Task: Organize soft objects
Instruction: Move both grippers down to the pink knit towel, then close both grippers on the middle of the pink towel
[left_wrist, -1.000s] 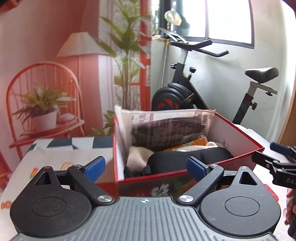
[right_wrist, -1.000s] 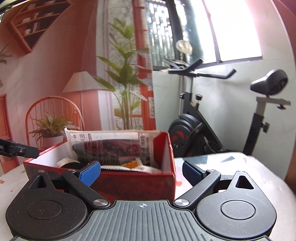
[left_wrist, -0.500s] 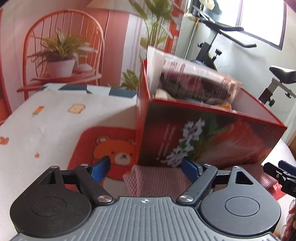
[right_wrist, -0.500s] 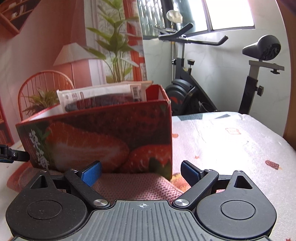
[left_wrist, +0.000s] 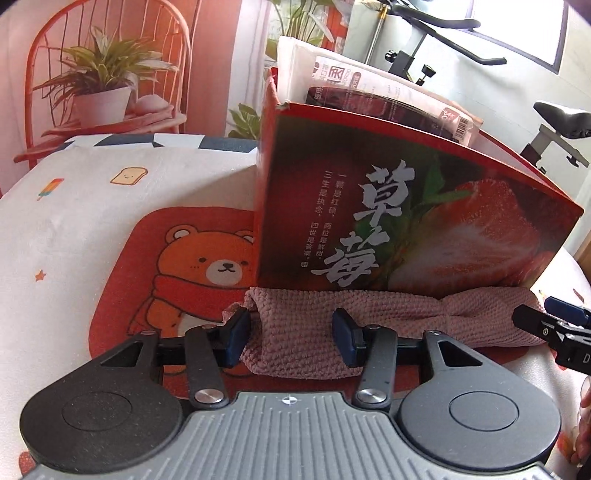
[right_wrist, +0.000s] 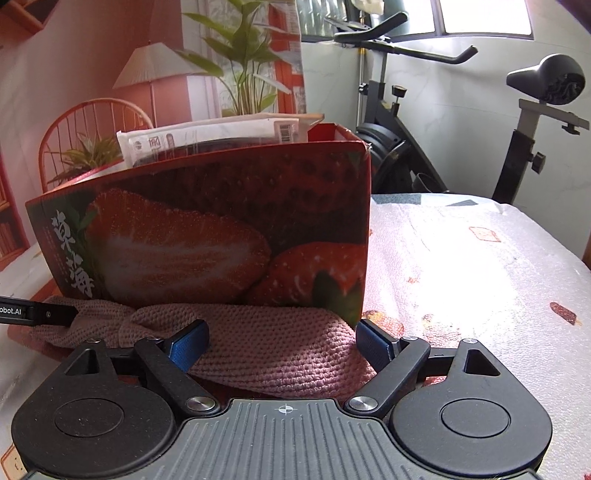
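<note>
Behind the desk (right_wrist: 461, 258) stands a red box (left_wrist: 406, 229); my pink knitted cloth (left_wrist: 314, 332) lies along its near side, long axis left to right. My left claw (left_wrist: 291, 341) is closing over the left end, my right claw (right_wrist: 282, 341) over the right end, neither pinching yet.

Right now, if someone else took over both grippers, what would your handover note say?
Left gripper: jaws closing around the left end of the pink knitted cloth, no firm pinch visible yet.
Right gripper: jaws closing, the cloth's right end between them.
The cloth lies on the table against the front of the strawberry box, which already holds a plastic packet.
Done: both grippers placed at the cloth's ends.
Left: finish both grips, lift the cloth, then probably put it in the box.
</note>
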